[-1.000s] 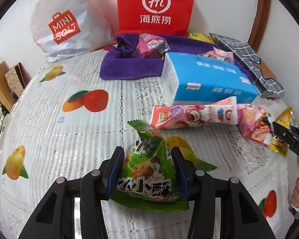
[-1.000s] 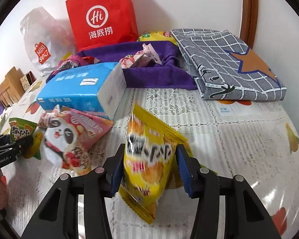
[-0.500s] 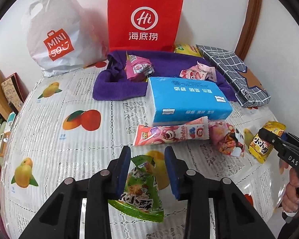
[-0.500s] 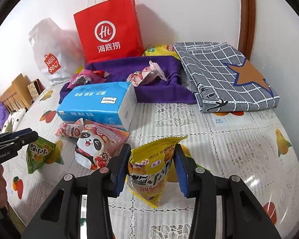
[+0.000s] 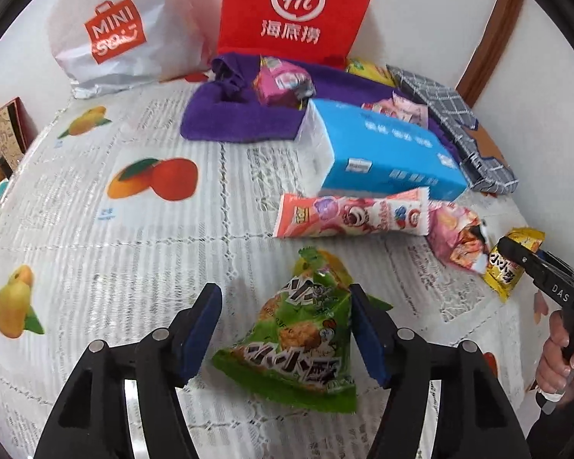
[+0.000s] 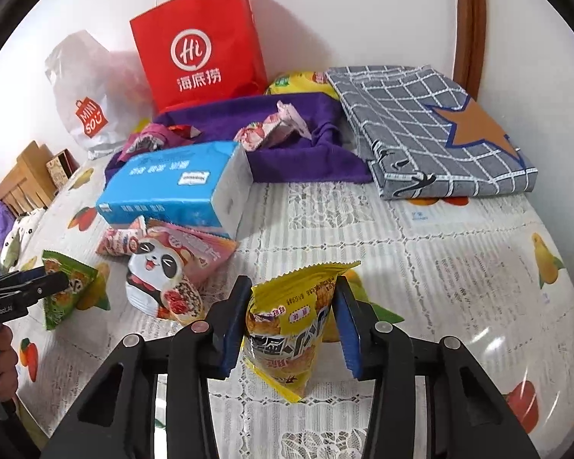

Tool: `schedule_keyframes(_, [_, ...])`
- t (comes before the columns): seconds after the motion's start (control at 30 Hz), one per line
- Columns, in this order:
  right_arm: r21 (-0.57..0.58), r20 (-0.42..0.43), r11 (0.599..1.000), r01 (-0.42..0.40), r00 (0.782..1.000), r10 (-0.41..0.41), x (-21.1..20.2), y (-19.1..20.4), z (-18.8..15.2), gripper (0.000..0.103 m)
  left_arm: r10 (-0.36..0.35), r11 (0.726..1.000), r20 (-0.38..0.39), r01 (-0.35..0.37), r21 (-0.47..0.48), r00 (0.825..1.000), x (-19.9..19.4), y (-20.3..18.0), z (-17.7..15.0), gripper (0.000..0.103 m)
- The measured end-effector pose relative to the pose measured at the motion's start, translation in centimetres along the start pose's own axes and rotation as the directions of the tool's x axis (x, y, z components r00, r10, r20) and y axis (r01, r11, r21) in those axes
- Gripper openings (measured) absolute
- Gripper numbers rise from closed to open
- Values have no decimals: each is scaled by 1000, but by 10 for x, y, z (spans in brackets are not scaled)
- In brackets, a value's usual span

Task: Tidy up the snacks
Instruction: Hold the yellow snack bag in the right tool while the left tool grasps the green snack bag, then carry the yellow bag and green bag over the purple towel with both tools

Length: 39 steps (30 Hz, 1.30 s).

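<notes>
Both grippers have spread their jaws since a second ago. Left gripper (image 5: 285,329) is now released around the green snack packet (image 5: 298,348), which lies on the desk (image 5: 134,252) between the fingers, its long axis running near to far. Right gripper (image 6: 292,325) is likewise released, the yellow snack packet (image 6: 291,325) standing between its jaws, upright and leaning slightly. Each packet lies straight ahead of its own gripper, so re-gripping needs only a closing of the jaws. Purple cloth (image 6: 298,160) with other snacks sits at the far side.
</notes>
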State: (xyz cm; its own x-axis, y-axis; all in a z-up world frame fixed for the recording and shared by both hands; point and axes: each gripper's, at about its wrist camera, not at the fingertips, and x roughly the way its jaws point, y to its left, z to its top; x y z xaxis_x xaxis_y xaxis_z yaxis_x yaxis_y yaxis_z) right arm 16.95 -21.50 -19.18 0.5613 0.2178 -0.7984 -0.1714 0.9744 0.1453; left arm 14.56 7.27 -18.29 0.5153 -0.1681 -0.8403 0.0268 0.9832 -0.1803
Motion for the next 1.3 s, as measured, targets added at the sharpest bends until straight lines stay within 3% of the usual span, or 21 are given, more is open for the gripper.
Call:
schedule_keyframes(0.1, [1, -10, 1000, -11, 1000, 11, 5, -2, -3, 43, 15, 1000, -9, -15, 12, 1000, 12, -6, 0, 64])
schedule_keyframes(0.17, [-3, -17, 1000, -12, 1000, 12, 6, -4, -6, 43, 68, 997, 10, -68, 40, 998, 14, -13, 0, 63])
schedule_keyframes(0.23, [-5, -33, 1000, -18, 999, 18, 7, -7, -8, 43, 111, 992, 15, -112, 54, 994, 16, -16, -1, 54])
schedule_keyframes(0.27, [-4, -40, 1000, -22, 999, 22, 6, -9, -9, 44, 125, 990, 19, -126, 61, 992, 15, -17, -1, 41])
schedule_keyframes(0.3, [1, -42, 1000, -28, 999, 28, 5, -12, -11, 46, 132, 989, 21, -133, 67, 991, 15, -17, -1, 41])
schedule_keyframes(0.5, [18, -54, 999, -35, 998, 36, 1, -24, -18, 60, 92, 995, 7, -93, 22, 996, 7, -8, -1, 39])
schedule_keyframes(0.63, [34, -73, 998, -47, 996, 50, 3, -24, -22, 60, 66, 998, 8, -67, 9, 998, 0, -10, 1, 39])
schedule_keyframes(0.67, [32, -67, 998, -47, 997, 49, 3, -23, -23, 60, 67, 998, 14, -67, 15, 998, -3, -13, 1, 39])
schedule_keyframes(0.77, [13, -66, 998, -56, 996, 57, 8, -18, -22, 46, 54, 998, 28, -55, 28, 998, -10, -20, 3, 39])
schedule_keyframes(0.9, [2, -52, 998, -62, 997, 62, 3, -13, -17, 39, 38, 998, 45, -40, 41, 998, -20, -27, 9, 39])
schedule_keyframes(1.3, [-10, 106, 998, -56, 993, 57, -48, 3, 42, 39, -7, 996, 107, -2, 85, 994, -49, -51, 57, 39])
